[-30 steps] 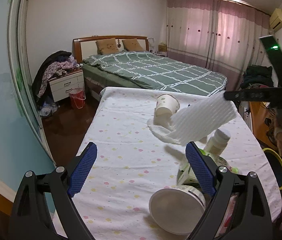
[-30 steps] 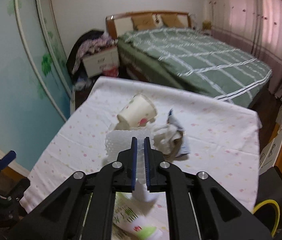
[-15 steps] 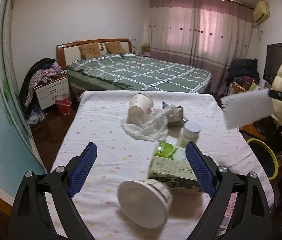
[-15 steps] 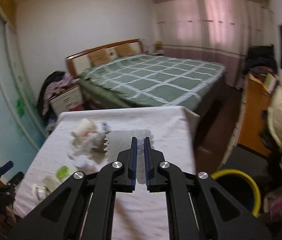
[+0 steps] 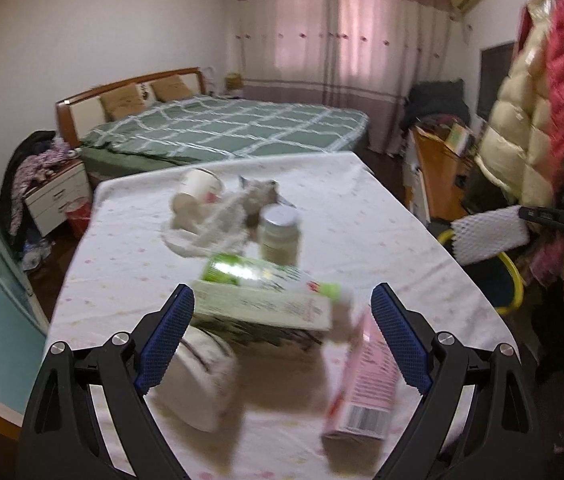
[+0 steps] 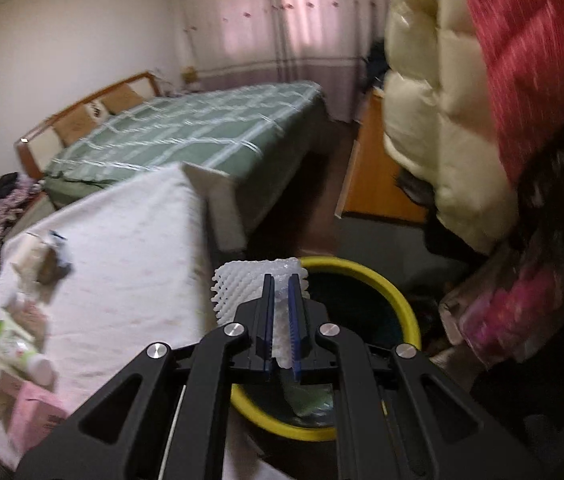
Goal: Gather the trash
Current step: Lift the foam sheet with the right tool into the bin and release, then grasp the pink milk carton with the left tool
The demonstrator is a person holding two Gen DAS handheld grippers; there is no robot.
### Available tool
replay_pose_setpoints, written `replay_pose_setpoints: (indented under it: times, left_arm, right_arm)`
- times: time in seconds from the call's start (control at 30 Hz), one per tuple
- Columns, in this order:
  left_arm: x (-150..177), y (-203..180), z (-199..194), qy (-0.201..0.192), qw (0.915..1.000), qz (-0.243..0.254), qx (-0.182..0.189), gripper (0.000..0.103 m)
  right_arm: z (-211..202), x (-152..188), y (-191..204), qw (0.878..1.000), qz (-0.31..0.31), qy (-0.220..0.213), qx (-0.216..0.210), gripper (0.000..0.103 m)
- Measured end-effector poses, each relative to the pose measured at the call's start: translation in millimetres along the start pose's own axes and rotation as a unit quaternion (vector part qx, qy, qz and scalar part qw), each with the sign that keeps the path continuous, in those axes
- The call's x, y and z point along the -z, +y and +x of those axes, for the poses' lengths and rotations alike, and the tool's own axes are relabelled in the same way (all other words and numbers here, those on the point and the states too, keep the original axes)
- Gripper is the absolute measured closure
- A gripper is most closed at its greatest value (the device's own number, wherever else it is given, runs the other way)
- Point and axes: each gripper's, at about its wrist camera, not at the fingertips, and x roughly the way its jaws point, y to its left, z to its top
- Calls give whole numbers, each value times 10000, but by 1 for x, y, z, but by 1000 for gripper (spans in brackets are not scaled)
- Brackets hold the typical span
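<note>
The right gripper point(image 6: 281, 312) has its jaws clamped on a white foam net sheet point(image 6: 238, 292), held over the yellow-rimmed bin point(image 6: 397, 300), which contains pale green trash point(image 6: 309, 398). The left gripper point(image 5: 282, 340), jaws wide and empty, hovers above cartons point(image 5: 266, 300), a jar point(image 5: 280, 234) and a tipped paper cup point(image 5: 198, 190) on the tabletop point(image 5: 361, 220).

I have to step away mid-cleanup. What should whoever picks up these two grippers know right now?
Right gripper: shut on the white foam sheet, above the yellow-rimmed bin beside the table.
Left gripper: open, empty, above the table's near clutter.
Done: some trash is already in the bin.
Left: drop the foam sheet in, then clear the paper cup, jar, green tube, pink carton and white tub.
</note>
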Motion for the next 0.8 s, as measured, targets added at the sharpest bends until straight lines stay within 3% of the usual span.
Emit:
replay_pose_setpoints:
  times: [0.3,0.6,0.8]
  left_arm:
    - [19,-30,17,421,9979,357,326,14]
    - [32,-46,36,793,9936,584,550,14]
    - [46,-55,59,1199,9882,750,588,28]
  right_arm:
    - [47,23,-18,9982,116,494,329,94]
    - [43,29,-14,9984,145,487,257,86]
    - [39,33,-6,9987,118,484,104,85]
